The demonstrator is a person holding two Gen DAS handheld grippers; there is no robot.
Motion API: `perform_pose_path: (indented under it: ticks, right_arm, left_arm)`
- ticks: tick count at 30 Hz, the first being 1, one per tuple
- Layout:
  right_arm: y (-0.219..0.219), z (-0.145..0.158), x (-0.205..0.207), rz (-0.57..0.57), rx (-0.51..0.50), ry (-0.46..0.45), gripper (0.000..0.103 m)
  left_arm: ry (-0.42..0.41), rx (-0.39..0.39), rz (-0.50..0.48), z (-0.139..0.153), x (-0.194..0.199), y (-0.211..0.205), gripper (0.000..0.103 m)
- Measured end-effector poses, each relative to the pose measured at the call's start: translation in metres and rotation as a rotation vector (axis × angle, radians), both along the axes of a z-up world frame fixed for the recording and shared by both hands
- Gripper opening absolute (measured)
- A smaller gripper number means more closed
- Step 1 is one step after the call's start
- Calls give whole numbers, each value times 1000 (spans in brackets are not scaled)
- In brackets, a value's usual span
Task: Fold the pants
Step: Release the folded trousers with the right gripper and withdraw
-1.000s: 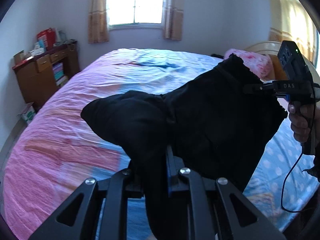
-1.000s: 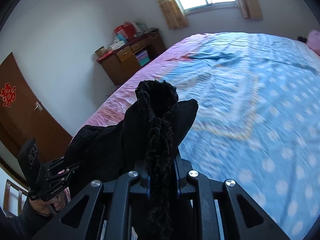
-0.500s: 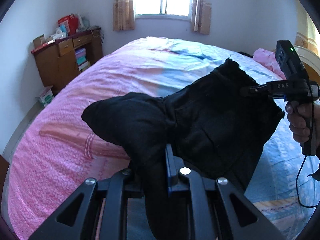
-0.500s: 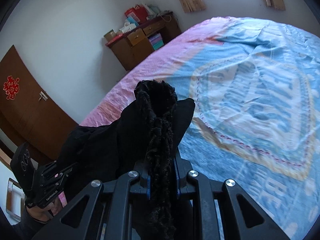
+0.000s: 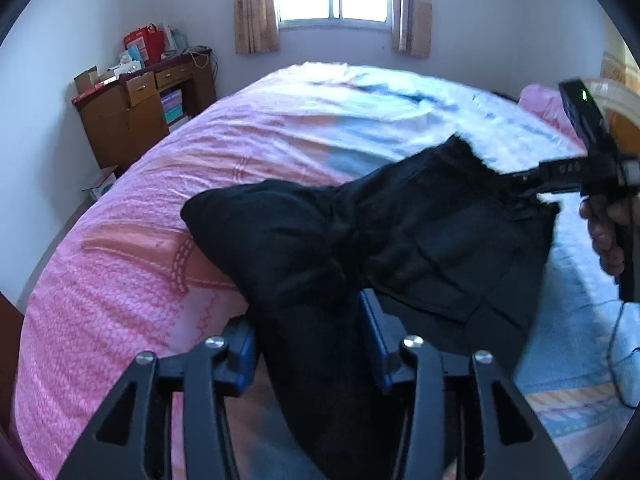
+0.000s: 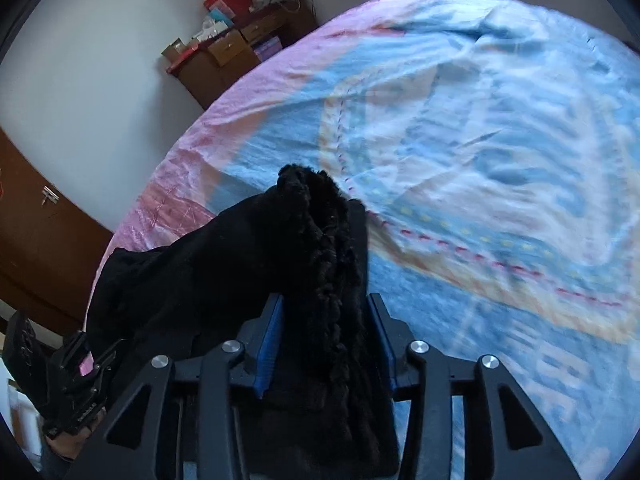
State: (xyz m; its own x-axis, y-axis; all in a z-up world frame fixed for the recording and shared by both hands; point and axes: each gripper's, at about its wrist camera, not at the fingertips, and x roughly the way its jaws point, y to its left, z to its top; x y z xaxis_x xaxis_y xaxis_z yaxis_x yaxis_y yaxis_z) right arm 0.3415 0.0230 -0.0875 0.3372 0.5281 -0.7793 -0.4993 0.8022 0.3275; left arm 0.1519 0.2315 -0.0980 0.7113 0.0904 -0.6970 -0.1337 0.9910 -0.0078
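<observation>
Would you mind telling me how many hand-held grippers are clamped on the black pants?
2: the left hand-held gripper grips one bunched end, and the right hand-held gripper grips the other end of the pants, above the bed.

The black pants hang bunched in the air above the bed. Their fuzzy edge bunches upward at the right.
</observation>
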Motion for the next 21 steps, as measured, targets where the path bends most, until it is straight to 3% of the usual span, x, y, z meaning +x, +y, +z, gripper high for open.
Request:
perform_pose_path:
  ticks: [3, 10, 13, 21]
  right_arm:
    - [-24, 18, -17, -54, -15, -56, 44]
    - [-70, 58, -96, -104, -11, -164, 45]
    - [-82, 71, -138, -98, -19, -230, 45]
    - [-100, 96, -220, -116, 12, -366, 54]
  left_arm:
    - [-39, -22, 14, 15, -18, -4, 61]
    - [-137, -80, 10, 48, -68, -33, 64]
    - [-172, -83, 27, 59, -86, -46, 76]
    - [-197, -56, 27, 69, -111, -73, 77]
